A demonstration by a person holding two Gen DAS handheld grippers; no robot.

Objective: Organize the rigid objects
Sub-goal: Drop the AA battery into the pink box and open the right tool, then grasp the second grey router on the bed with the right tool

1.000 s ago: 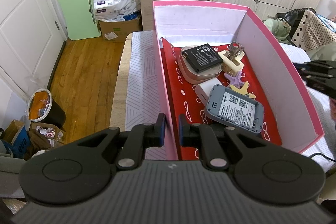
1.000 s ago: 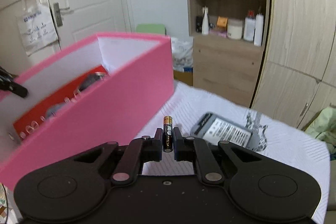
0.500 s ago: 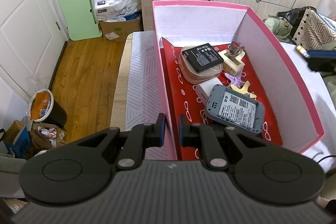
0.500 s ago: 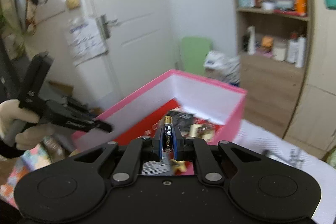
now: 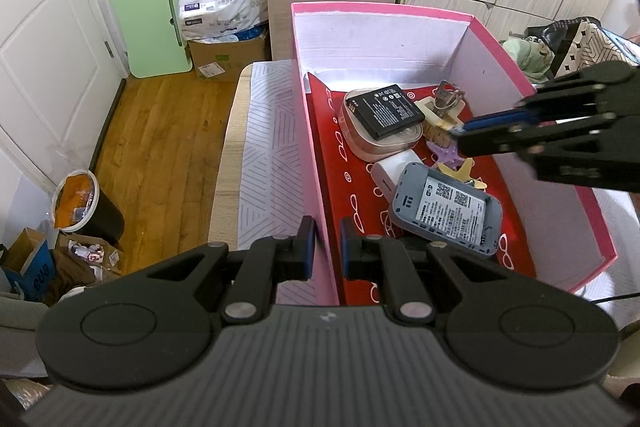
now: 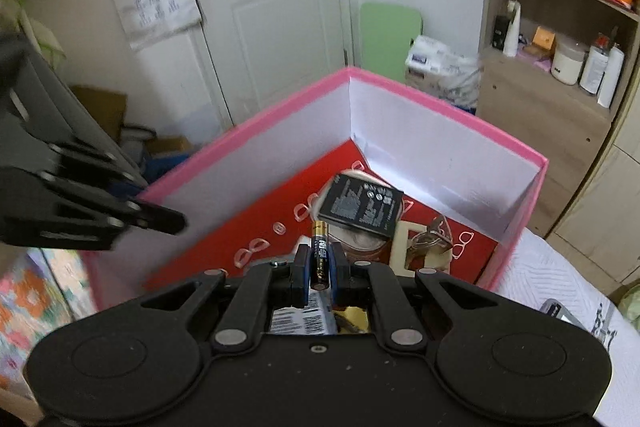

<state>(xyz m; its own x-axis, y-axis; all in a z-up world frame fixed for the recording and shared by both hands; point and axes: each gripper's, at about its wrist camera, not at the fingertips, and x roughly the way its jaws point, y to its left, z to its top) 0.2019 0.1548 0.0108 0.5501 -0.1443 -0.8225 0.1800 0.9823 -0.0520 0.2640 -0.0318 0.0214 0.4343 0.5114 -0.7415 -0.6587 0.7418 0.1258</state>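
The right gripper (image 6: 320,269) was clamped on a battery (image 6: 320,251), held upright between its pads above the inside of the pink box (image 6: 448,99). The left gripper (image 5: 326,247) pinched the box's near wall (image 5: 316,187), one pad on each side. Inside lay a black pack (image 5: 385,111), a grey device (image 5: 448,211) and what seemed to be keys (image 5: 445,99).

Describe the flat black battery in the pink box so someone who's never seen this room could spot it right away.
Find the pink box with the red lining. Toward its far end sits a round beige case, and the flat black battery lies on top of it. It is the only black slab there, with white print; the grey device nearby is bigger and white-labelled.
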